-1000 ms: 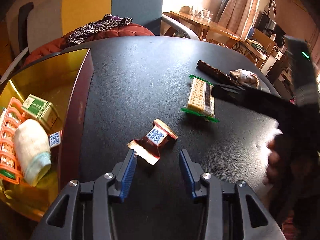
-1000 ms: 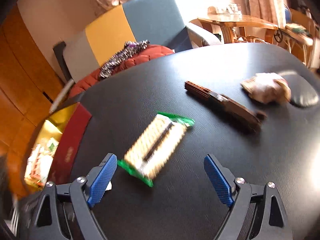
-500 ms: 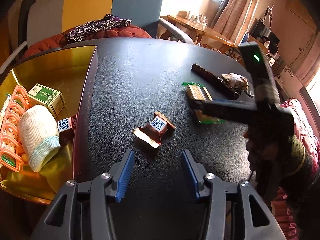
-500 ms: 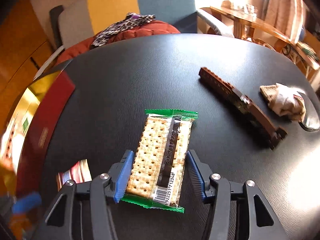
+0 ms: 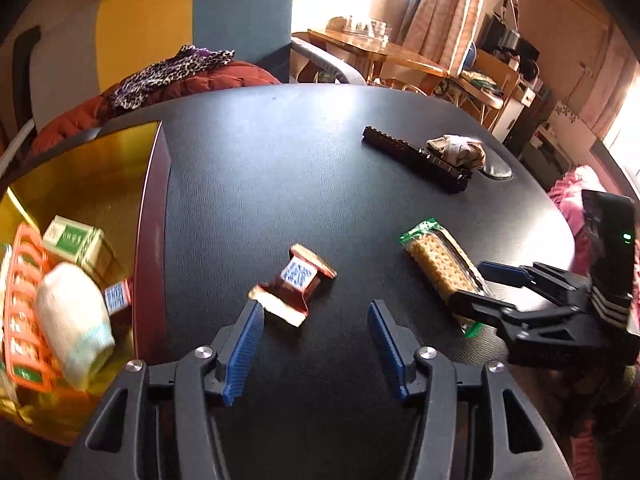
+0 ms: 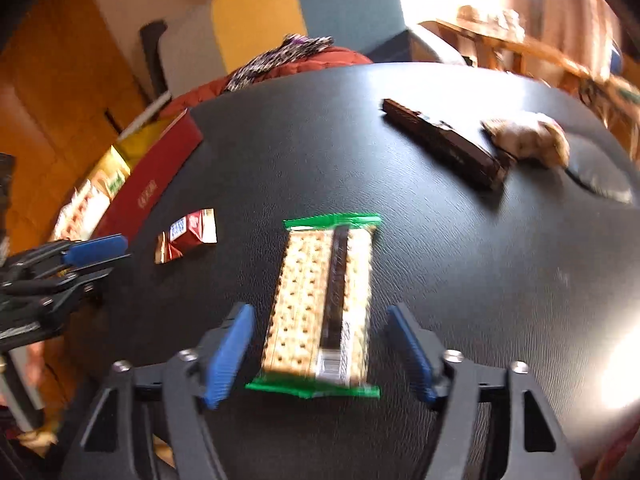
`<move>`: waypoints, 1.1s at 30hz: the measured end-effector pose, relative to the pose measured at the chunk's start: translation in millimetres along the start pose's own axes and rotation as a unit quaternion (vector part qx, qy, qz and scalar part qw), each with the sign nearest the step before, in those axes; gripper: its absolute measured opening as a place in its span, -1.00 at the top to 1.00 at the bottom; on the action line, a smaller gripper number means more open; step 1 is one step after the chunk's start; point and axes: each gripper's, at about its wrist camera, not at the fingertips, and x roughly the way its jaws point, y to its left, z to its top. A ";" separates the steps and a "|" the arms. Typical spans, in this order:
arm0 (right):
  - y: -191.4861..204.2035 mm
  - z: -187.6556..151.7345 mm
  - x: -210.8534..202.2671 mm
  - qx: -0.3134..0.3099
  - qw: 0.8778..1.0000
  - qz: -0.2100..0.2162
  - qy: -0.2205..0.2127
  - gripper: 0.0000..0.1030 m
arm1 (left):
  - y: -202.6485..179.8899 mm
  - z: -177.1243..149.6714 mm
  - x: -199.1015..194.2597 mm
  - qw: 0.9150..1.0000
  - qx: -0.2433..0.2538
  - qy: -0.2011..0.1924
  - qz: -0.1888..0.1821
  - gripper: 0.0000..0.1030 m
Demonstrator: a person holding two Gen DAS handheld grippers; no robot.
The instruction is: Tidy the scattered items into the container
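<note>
Left tongs (image 5: 316, 344) are hovering released over the black surface (image 5: 320, 168), the red candy wrapper (image 5: 294, 284) lying just beyond their left fingertip. Right tongs (image 6: 320, 350) are sitting released astride the near end of the green-edged cracker packet (image 6: 324, 304), pads apart from it on both sides. The gold-lined red container (image 5: 150, 216) is sitting at far left, already holding a green box (image 5: 74, 240) and a white roll (image 5: 74, 328).

table: 1 cracker pack (image 6: 320, 304) | 1 candy wrapper (image 5: 294, 284) | 1 brown bar (image 5: 416, 159) | 1 crumpled cloth (image 5: 456, 150) | box (image 5: 152, 216): maybe 5 items
</note>
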 end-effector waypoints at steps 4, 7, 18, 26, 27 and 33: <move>-3.5 -7.7 -1.7 0.037 0.999 0.007 -0.020 -0.44 | 0.9 9.8 15.6 1.000 0.009 0.017 0.012 -0.08; -3.7 -8.2 -2.2 0.045 0.999 0.011 -0.027 -0.46 | 1.9 16.5 27.4 0.999 0.014 0.030 0.021 -0.08; -5.9 -10.1 -0.2 0.051 0.998 0.023 -0.043 -0.58 | 3.3 12.9 48.9 0.997 0.035 0.055 0.031 0.31; 7.4 -13.8 4.1 0.018 0.999 -0.002 -0.049 -0.71 | -4.2 -8.4 34.6 0.999 -0.001 0.042 -0.007 0.31; 8.2 -14.0 4.7 0.015 0.999 -0.003 -0.050 -0.71 | -5.2 -11.3 32.6 0.999 -0.006 0.040 -0.011 0.31; 11.4 -11.0 3.8 0.017 0.999 -0.015 -0.045 -0.72 | -4.4 -15.2 27.3 0.999 -0.018 0.031 -0.008 0.19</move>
